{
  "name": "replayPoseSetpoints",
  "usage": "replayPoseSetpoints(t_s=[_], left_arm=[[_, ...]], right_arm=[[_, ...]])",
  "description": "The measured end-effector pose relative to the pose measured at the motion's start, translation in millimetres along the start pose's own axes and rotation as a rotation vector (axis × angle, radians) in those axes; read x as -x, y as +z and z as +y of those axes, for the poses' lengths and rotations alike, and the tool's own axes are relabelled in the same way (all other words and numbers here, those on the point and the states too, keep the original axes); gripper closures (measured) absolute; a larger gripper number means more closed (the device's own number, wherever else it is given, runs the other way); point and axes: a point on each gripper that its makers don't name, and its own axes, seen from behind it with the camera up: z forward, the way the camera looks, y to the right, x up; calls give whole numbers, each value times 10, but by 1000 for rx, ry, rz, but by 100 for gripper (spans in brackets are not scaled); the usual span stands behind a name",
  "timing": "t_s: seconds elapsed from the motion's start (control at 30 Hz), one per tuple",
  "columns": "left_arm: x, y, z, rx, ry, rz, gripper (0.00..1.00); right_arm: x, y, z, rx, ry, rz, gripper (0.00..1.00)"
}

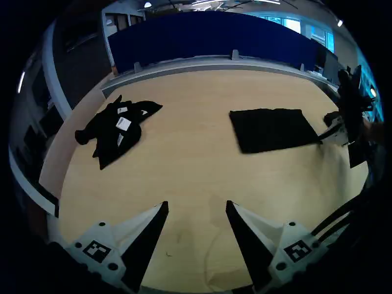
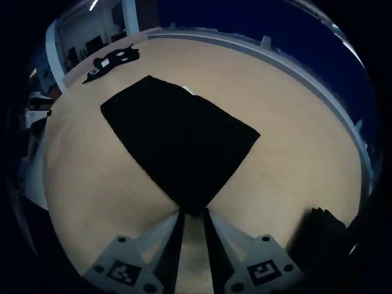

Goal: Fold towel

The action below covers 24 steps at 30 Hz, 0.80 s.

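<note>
A black towel [image 2: 181, 142] lies flat and folded into a rectangle on the wooden table [image 2: 294, 137]. My right gripper [image 2: 193, 211] sits at its near corner, the fingers drawn close with the corner pinched between them. In the left gripper view the same towel [image 1: 272, 130] lies right of centre. Its right corner is pulled toward the right gripper [image 1: 338, 128], which a hand holds at the table's edge. My left gripper [image 1: 196, 203] hovers open over bare table, well short of the towel, with nothing between its fingers.
A crumpled heap of black cloths with white tags [image 1: 117, 130] lies at the far left of the table [image 1: 196, 166]; the right gripper view shows this heap [image 2: 112, 60] far off. A dark stack [image 2: 323, 228] sits beside my right gripper. A blue partition [image 1: 206, 36] backs the table.
</note>
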Motion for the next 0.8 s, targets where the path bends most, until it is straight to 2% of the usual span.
replayPoseSetpoints(t_s=[0.07,0.13,0.43,0.8], left_arm=[[8,7,-1,-1,1,-1,14],[14,10,-4,-1,0,-2,14],[22,2,-19,1,-2,-3,13],[-24,-31,-17,7,-15,5,13]], right_arm=[[-10,8,16,8,-2,4,92],[-22,8,16,9,-4,7,96],[-148,-44,7,14,-27,39,97],[-721,-274,-107,5,-73,148,98]])
